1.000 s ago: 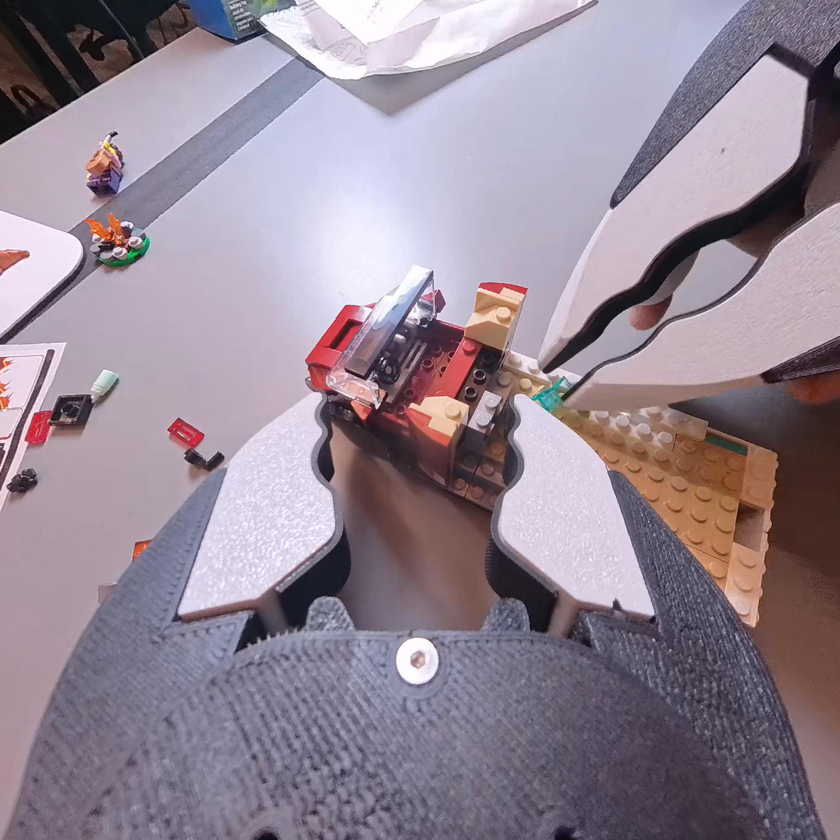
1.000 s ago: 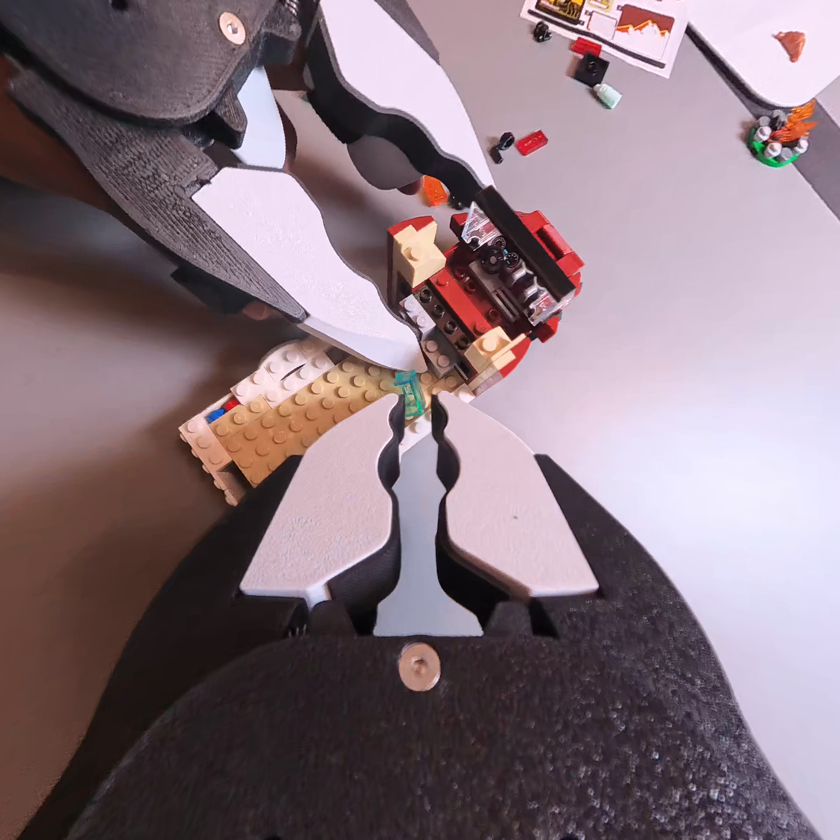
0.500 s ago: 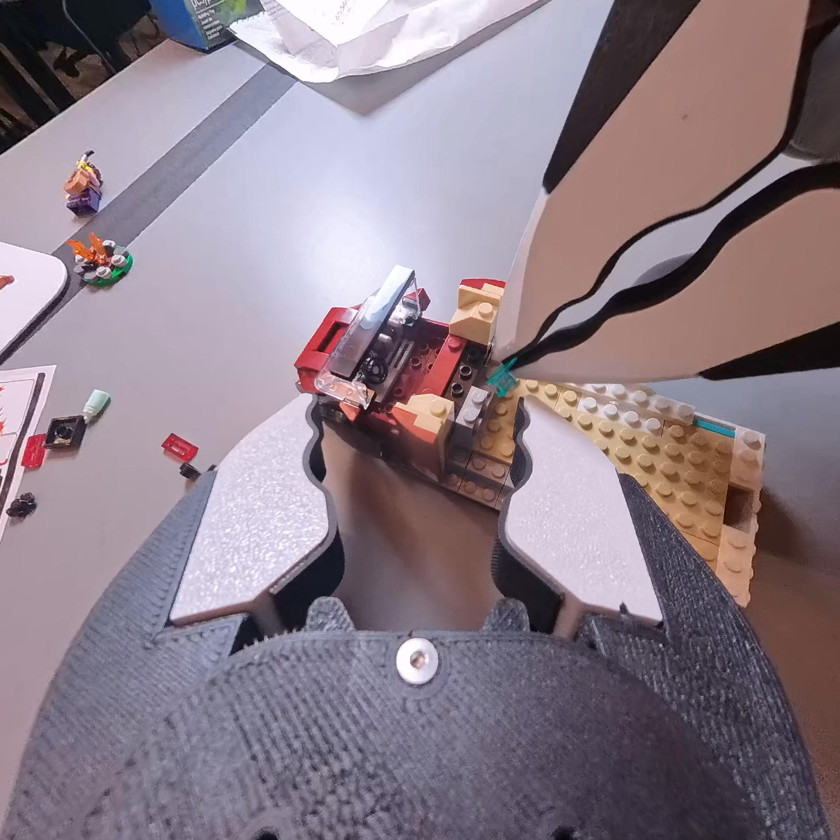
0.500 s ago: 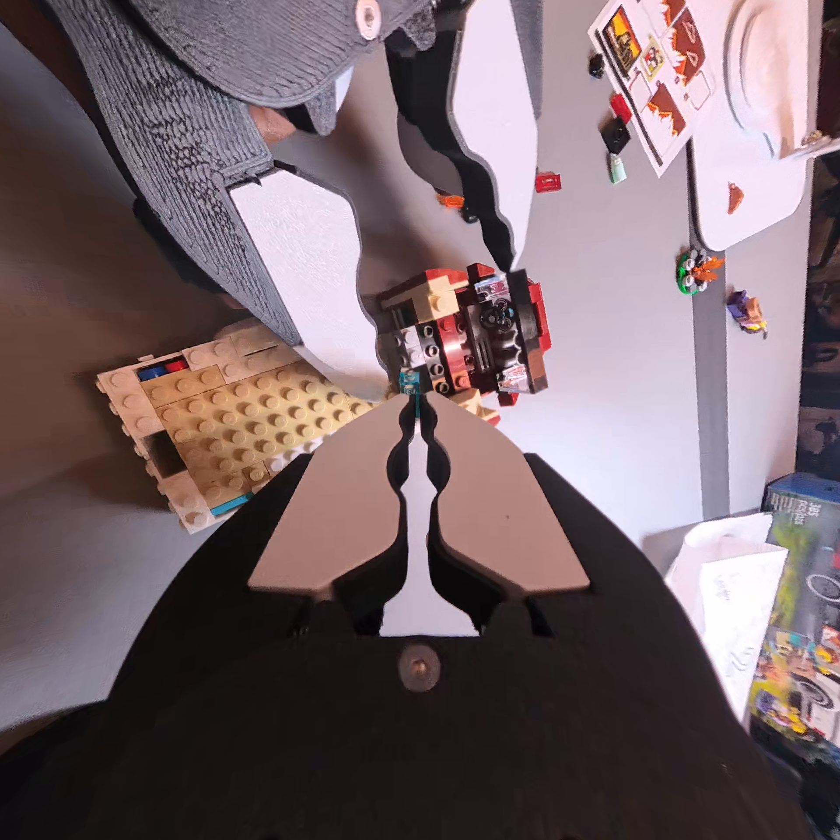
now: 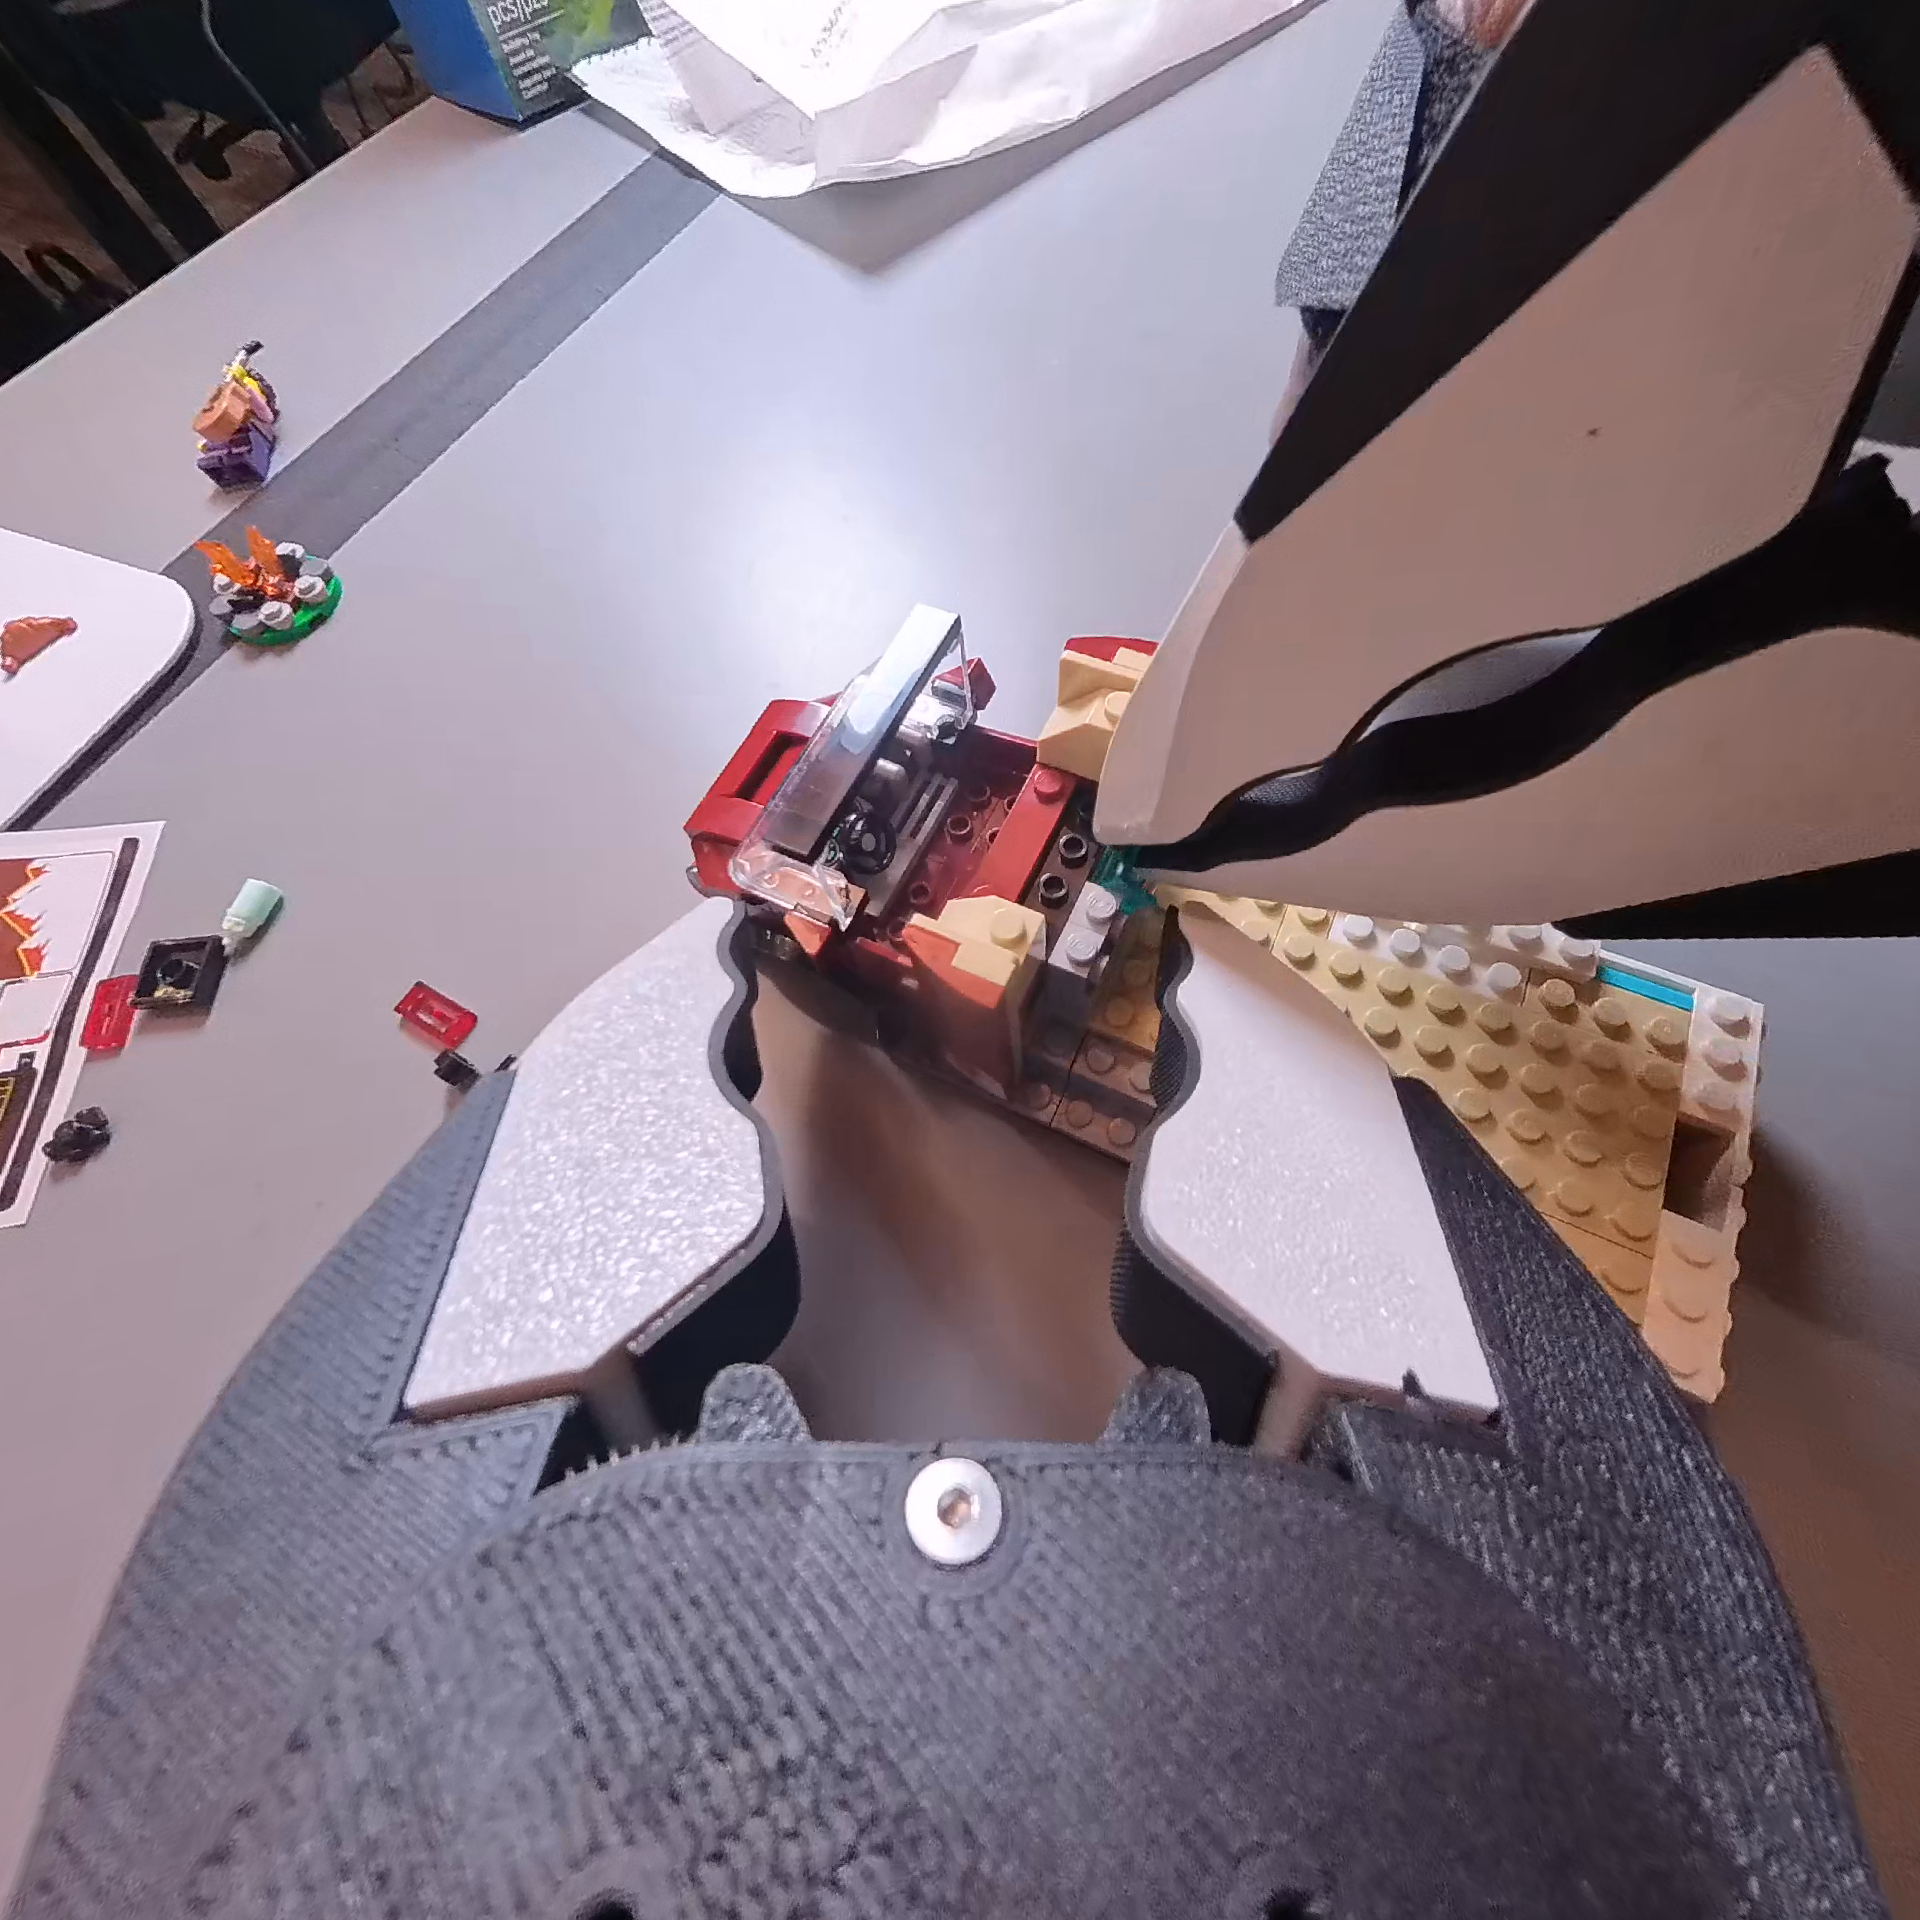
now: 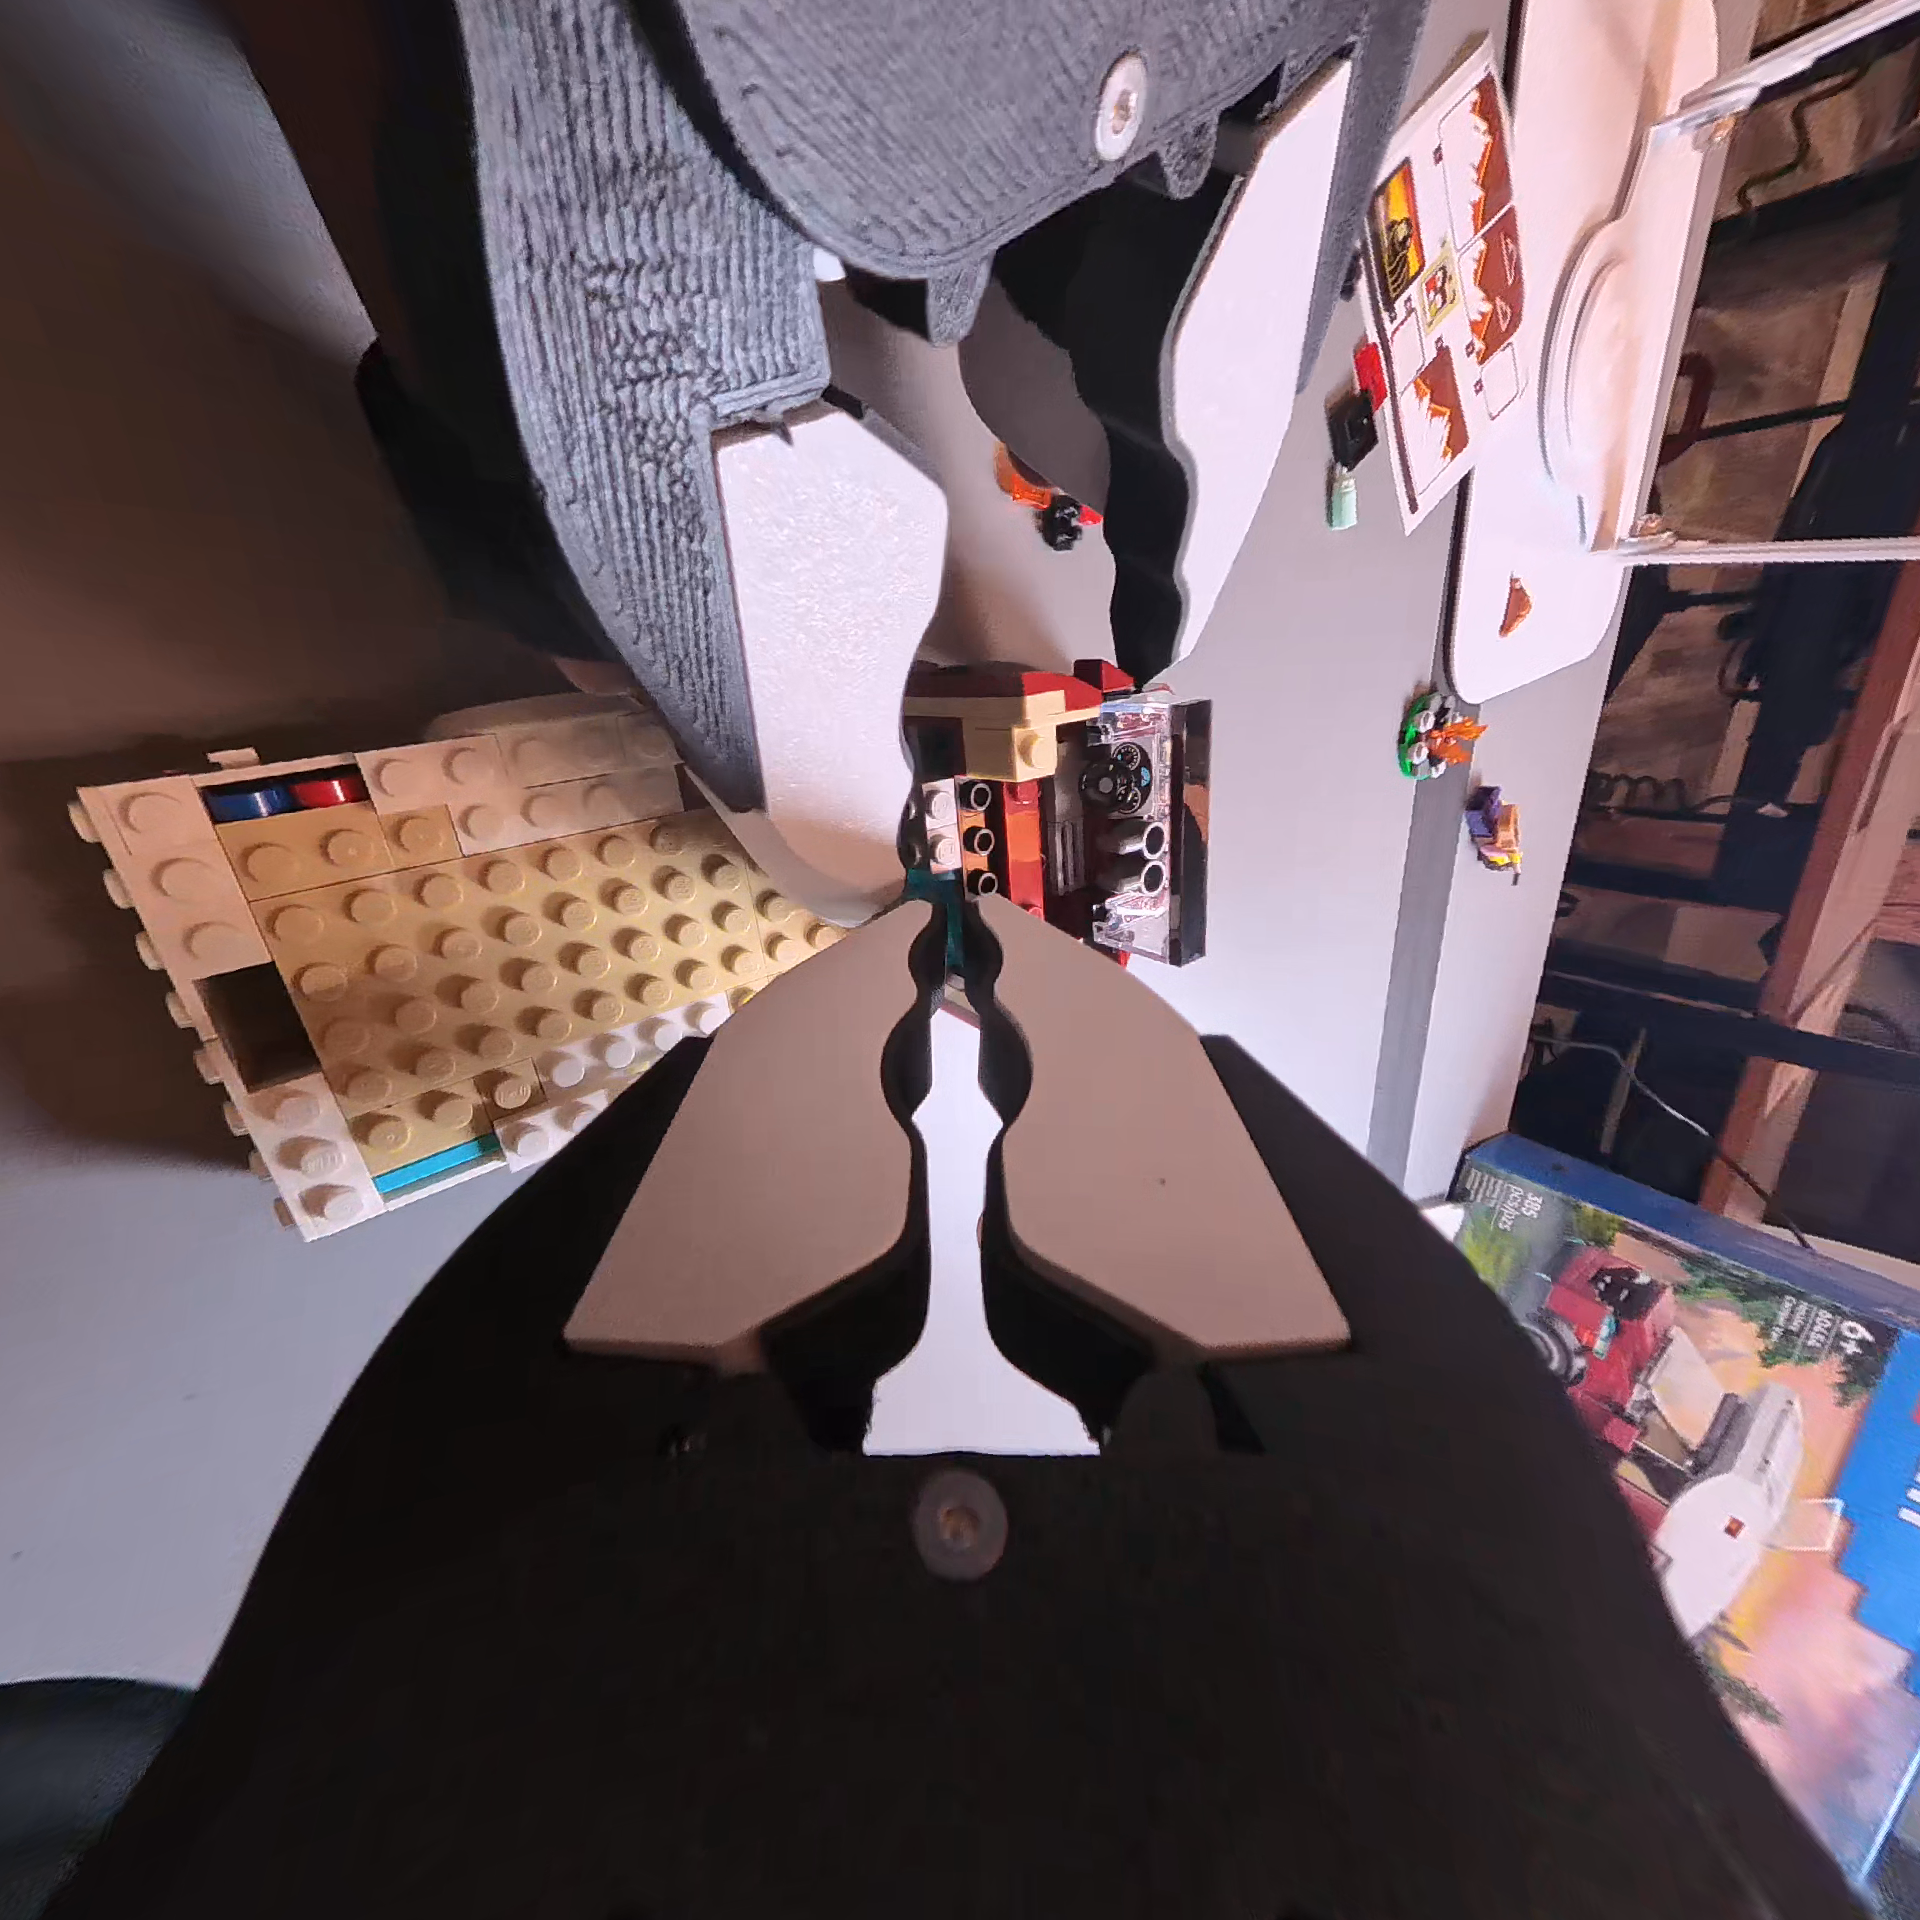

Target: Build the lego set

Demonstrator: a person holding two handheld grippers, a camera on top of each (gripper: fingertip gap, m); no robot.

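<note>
A dark red lego truck [image 5: 935, 831] with a clear windscreen joins a tan studded plate [image 5: 1507, 1039] on the grey table. My left gripper [image 5: 951, 935] is shut on the truck, one finger on each side of its rear. My right gripper [image 6: 951, 914] is shut on a small clear teal piece [image 6: 920, 883] and holds it against the grey bricks at the back of the truck cab. In the left wrist view the right gripper [image 5: 1127, 842] comes in from the upper right with the teal piece [image 5: 1127, 871] at its tip. The truck [image 6: 1049, 821] and plate [image 6: 499, 914] also show in the right wrist view.
Loose pieces lie left of the truck: a red tile [image 5: 436, 1010], a black tile [image 5: 179, 971], a mint piece [image 5: 249, 909]. A sticker sheet [image 5: 52, 987], white tray [image 5: 83, 644], campfire build [image 5: 272, 603] and minifigure [image 5: 234, 431] are farther left. A paper bag [image 5: 883, 83] and set box [image 6: 1714, 1455] lie at the back. Only a small space, under 4 cm, lies between the two pairs of fingers. It is some 8 cm from my left tips to the red tile [image 5: 436, 1010].
My right gripper has swung round and carried the teal piece from the plate's edge up to the back of the truck cab. My left gripper has kept its hold on the truck.
</note>
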